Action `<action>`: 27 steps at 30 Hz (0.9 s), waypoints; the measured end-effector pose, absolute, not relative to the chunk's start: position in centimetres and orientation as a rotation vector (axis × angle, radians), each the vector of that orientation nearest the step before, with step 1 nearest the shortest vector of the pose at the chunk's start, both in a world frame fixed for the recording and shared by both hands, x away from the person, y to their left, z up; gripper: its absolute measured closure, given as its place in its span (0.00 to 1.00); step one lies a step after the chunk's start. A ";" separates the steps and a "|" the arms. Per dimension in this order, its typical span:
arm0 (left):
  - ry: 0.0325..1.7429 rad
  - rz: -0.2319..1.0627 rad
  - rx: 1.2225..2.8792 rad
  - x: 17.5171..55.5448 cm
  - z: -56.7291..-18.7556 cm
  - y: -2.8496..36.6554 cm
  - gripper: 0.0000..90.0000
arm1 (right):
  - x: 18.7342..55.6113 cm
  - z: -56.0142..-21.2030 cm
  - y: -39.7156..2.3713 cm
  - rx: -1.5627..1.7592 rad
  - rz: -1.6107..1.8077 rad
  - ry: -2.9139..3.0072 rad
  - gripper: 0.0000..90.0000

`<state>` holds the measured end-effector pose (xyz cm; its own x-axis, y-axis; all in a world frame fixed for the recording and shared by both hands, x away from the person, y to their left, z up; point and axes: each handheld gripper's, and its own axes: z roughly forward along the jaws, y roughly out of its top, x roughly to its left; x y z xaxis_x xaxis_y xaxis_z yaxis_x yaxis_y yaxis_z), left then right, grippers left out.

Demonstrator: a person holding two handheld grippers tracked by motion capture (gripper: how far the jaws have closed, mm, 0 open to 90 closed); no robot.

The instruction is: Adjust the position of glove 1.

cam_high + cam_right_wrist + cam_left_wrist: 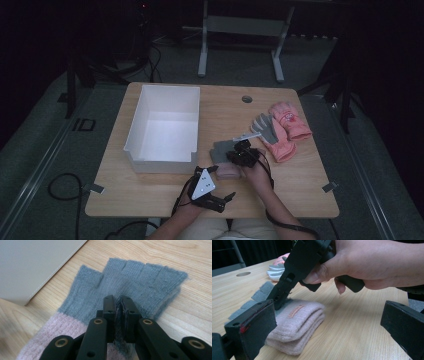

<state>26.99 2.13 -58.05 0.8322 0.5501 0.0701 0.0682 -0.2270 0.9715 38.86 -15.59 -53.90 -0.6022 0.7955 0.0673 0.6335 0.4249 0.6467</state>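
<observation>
No lettering can be read. The pink cuff of the grey fingerless glove (295, 326) carries a small sewn tag (296, 310), its writing too blurred to make out. The pink glove (289, 120), at two o'clock on the bench (300, 190), bears an unreadable mark.

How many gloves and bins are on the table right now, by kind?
Grey-and-pink fingerless gloves, stacked under the right tool: 2
Pink gloves: 2
Grey-and-white gloves: apparently 1
White bin: 1
Total: 6
</observation>
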 end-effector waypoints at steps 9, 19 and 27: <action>0.507 0.494 1.784 27.3 -57.9 1.9 0.00 | 38.5 -53.6 -16.4 1.249 0.988 2.418 0.85; 0.559 0.410 1.948 28.8 -55.6 0.7 0.04 | 38.5 -50.2 -19.9 1.204 1.061 2.340 0.73; 0.455 0.527 2.156 30.4 -54.9 -2.5 0.11 | 41.2 -50.0 -19.8 1.260 1.066 2.361 0.66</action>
<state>30.42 -2.47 -54.88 0.8450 0.4924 0.2089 0.1348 -0.5740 0.8077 41.15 -19.80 -50.02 -0.5901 0.8003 0.1067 0.6094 0.3548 0.7091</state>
